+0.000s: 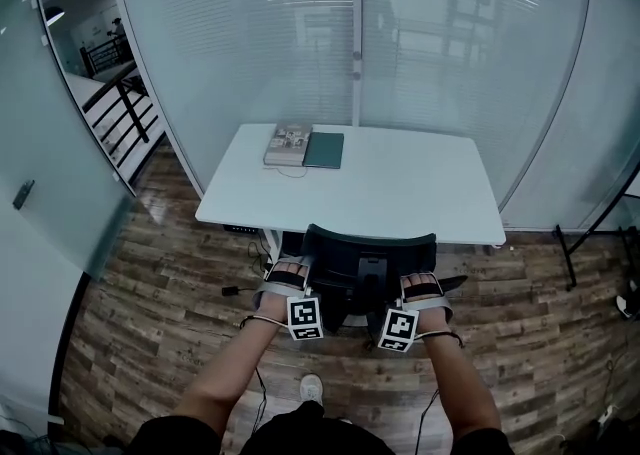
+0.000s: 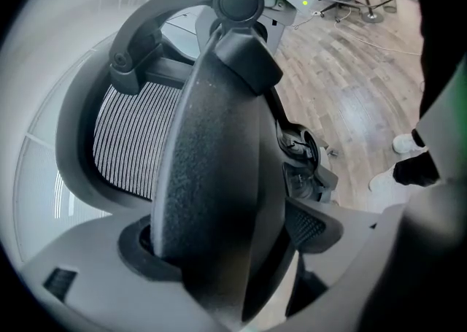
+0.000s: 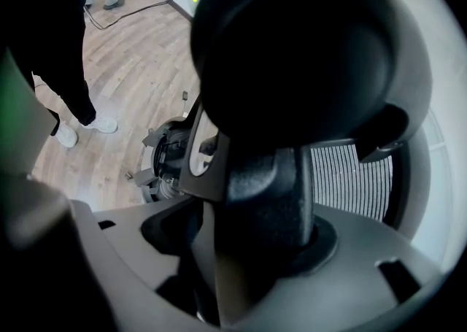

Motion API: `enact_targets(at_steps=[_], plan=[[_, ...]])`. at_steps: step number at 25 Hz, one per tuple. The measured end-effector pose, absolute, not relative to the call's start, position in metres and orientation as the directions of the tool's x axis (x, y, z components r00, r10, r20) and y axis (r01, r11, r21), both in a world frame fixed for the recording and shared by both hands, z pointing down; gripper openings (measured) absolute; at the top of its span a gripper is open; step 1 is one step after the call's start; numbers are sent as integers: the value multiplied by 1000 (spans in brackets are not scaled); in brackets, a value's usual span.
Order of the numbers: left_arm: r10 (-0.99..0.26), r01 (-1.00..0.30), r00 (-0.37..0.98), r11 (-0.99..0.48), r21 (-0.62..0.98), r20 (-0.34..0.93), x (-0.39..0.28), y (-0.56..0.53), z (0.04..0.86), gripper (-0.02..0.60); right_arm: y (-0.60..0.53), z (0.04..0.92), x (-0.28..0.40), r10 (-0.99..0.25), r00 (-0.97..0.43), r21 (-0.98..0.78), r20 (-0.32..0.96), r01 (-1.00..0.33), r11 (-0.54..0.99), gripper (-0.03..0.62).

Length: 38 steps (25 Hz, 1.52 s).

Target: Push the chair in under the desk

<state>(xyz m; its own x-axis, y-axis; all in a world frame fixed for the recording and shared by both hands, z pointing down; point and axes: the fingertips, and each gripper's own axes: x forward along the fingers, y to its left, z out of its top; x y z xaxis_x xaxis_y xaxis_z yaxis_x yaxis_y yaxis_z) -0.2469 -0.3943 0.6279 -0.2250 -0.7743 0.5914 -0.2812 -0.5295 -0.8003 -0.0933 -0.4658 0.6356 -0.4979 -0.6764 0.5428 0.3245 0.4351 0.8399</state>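
2 grippers (image 1: 288, 270) (image 1: 422, 283) clamp chair (image 1: 345, 246) at desk (image 1: 400, 183).

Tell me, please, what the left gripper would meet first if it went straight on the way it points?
The chair itself: the left gripper is closed on a black padded part of it. Past that lies the mesh backrest, then likely the white desk, though depth is unclear.

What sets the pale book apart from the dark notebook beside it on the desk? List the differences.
The book is pale with a printed cover; the notebook is plain and dark. The book looks thicker, the notebook thin. Both lie flat, side by side, on the desk.
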Motion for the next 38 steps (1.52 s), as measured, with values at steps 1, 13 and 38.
enact_targets(at_steps=[1, 13, 38], plan=[[-775, -282, -226, -528, -801, 591, -248, -398, 628, 448, -470, 635, -95, -678, -499, 842, 539, 322, 432, 299], [-773, -277, -220, -535, -798, 595, -275, -443, 629, 448, -514, 638, -120, -674, -488, 832, 554, 315, 457, 307], [-785, -263, -202, -533, -804, 586, -305, -491, 620, 448, -560, 625, -154, -700, -513, 867, 497, 262, 423, 285]])
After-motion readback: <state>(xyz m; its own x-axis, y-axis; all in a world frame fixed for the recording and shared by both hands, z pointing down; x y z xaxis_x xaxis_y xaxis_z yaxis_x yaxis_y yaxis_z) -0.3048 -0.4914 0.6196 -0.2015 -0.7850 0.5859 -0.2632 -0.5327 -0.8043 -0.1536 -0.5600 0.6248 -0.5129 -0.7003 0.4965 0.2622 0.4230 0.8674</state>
